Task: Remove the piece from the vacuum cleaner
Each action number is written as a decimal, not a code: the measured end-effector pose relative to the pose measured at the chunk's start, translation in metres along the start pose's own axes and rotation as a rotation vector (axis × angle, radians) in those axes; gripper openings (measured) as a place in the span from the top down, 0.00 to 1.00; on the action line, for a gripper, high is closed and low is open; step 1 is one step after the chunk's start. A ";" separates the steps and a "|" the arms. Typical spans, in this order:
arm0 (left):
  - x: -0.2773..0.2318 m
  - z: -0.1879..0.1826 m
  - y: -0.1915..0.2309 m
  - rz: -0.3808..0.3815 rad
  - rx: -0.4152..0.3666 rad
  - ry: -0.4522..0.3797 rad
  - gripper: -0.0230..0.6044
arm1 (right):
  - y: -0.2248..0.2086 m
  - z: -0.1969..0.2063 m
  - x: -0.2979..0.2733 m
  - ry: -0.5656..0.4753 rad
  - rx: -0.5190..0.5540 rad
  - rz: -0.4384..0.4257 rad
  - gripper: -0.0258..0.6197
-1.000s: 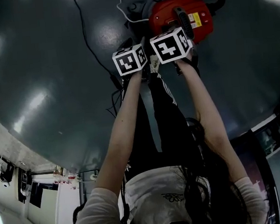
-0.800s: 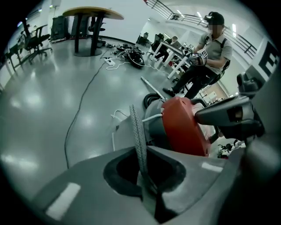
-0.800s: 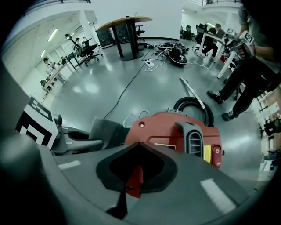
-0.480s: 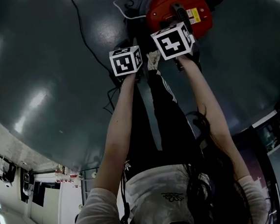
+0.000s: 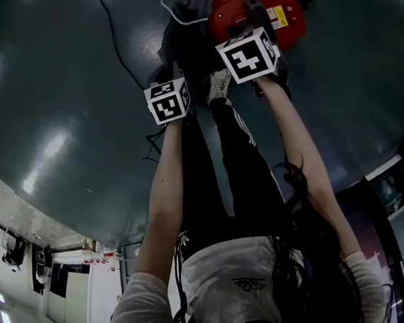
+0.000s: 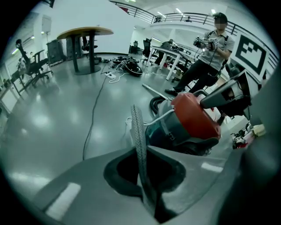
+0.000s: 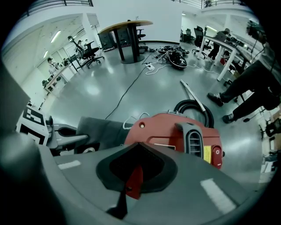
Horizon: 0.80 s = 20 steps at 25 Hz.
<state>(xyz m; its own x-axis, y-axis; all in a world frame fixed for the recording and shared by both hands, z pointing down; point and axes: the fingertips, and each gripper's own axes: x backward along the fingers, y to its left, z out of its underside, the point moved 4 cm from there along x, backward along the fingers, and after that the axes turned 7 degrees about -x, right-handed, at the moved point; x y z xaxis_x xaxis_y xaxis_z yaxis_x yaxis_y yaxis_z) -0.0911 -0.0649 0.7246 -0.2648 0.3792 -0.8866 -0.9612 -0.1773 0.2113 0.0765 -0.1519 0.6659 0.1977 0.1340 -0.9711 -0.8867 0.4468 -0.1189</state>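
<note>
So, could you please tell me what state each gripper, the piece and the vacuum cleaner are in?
Left gripper: shut on the grey piece.
Right gripper: shut on a red tab of the vacuum cleaner.
Grey piece: held edge-on, beside the vacuum cleaner's body.
Vacuum cleaner: resting on the floor.

1. The head view is dim and underexposed. Soft glare patches lie on the glossy floor [image 5: 54, 100] left of the vacuum cleaner [image 5: 255, 10].
2. Both gripper views are bright, evenly lit from overhead.
3. Fisheye bending grows away from the vacuum cleaner, and the corners are black.
4. The left tongs [image 6: 141, 176] blur near the lens, while their mesh piece [image 6: 139, 132] is sharper.
</note>
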 end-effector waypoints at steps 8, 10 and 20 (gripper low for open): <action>0.026 0.020 0.037 -0.077 0.051 -0.025 0.94 | -0.004 0.000 -0.002 -0.029 0.007 0.032 0.94; 0.032 0.023 0.043 -0.095 0.080 -0.031 0.94 | -0.004 -0.004 0.000 -0.034 0.016 0.051 0.94; 0.130 -0.018 0.049 -0.144 0.140 -0.156 0.94 | 0.010 0.003 0.053 -0.158 -0.029 0.121 0.93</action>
<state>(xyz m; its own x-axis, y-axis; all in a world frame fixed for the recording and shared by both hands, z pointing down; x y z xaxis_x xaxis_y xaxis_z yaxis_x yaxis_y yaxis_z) -0.1712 -0.0407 0.6118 -0.1231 0.5293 -0.8395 -0.9882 0.0122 0.1525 0.0794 -0.1372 0.6140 0.1499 0.3235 -0.9343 -0.9191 0.3939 -0.0111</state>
